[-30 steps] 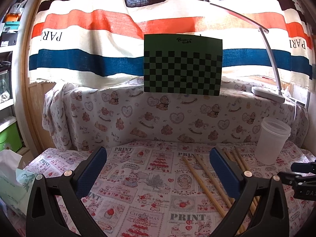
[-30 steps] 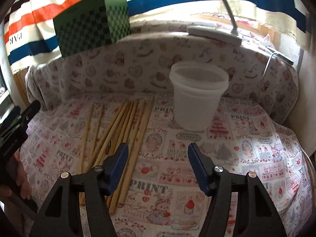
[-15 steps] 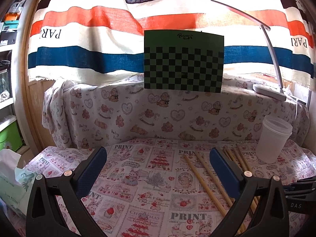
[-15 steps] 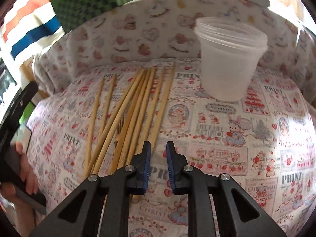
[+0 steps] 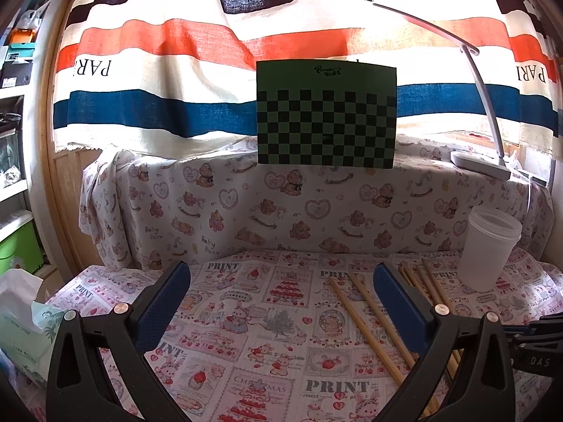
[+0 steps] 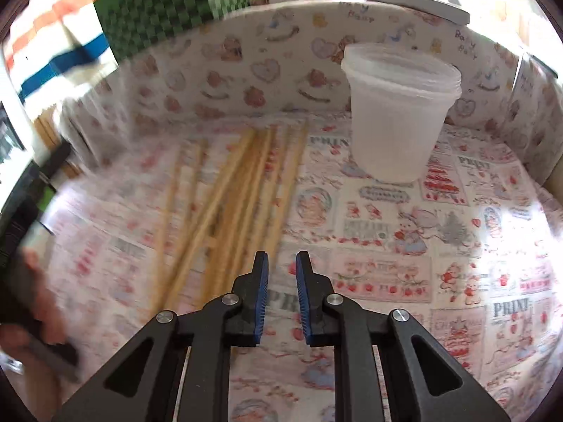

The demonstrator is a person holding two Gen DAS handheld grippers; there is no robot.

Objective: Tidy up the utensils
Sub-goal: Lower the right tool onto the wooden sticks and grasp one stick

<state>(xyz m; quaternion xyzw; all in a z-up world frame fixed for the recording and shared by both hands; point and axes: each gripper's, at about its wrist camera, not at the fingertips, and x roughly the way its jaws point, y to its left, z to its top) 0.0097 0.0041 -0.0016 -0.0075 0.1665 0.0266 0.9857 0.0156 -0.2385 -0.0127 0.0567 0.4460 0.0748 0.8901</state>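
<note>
The right tongs point(image 6: 281, 263), nearly shut on nothing, hover over the chopsticks point(image 6: 242, 190) mid-tabletop beside the cup point(image 6: 397, 123), so the pick is unstarted; left tongs point(image 5: 281, 299) gape empty.

Green-and-black checkered board point(image 5: 326, 114), red-printed tablecloth point(image 5: 260, 320), tan chopsticks point(image 6: 246, 190), translucent white cup point(image 6: 397, 119), blue-padded black claws.

Wooden chopsticks point(image 6: 225, 207), translucent plastic cup point(image 6: 397, 119)

Black gripper point(image 6: 282, 263), blue-padded jaws, silver screws
</note>
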